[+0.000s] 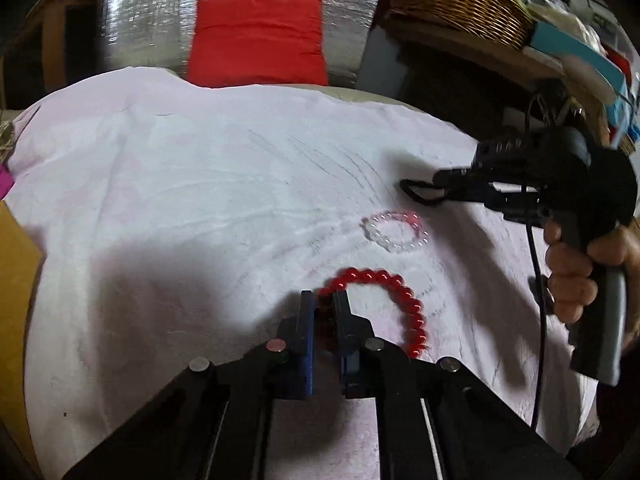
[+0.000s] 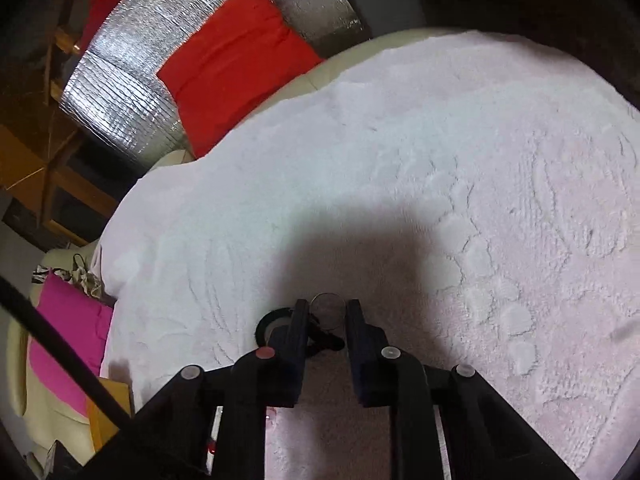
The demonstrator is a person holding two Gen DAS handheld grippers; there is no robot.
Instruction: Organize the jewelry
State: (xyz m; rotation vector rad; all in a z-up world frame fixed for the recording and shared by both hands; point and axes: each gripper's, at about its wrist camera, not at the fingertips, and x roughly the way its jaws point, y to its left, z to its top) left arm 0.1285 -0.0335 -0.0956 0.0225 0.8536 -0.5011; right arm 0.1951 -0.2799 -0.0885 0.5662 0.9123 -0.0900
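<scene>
both grippers down on the pink towel, each at a piece of jewelry

left gripper (image 1: 324, 304): fingers drawn narrow, pinching the near-left end of a red bead bracelet (image 1: 384, 300). beads show in the slit between the two blue-edged pads. the rest of the bracelet arcs out to the right and lies on the towel (image 1: 180, 184).

clear bead bracelet (image 1: 396, 230): pale, with a pink tinge on its far side. lies on the towel just beyond the red one, apart from it and untouched. blurred, so bead detail is unclear.

right gripper (image 2: 328, 312): in the left wrist view it reaches in from the right, a hand (image 1: 576, 264) around its grey handle, a black cable hanging below. in its own view the fingers stand fairly narrow, with a thin metal ring (image 2: 329, 312) between the tips; cannot tell whether the pads press it. a black ring-shaped piece (image 2: 272, 322) lies at the left finger, part hidden behind it.

surroundings: the towel covers a cream surface; its pile is marked with curved strokes. red cushion (image 1: 258, 38) against silver foil-like sheet (image 1: 148, 16) on the far side. wicker basket (image 1: 468, 4) far right, magenta cloth (image 2: 68, 320) at the left edge.
</scene>
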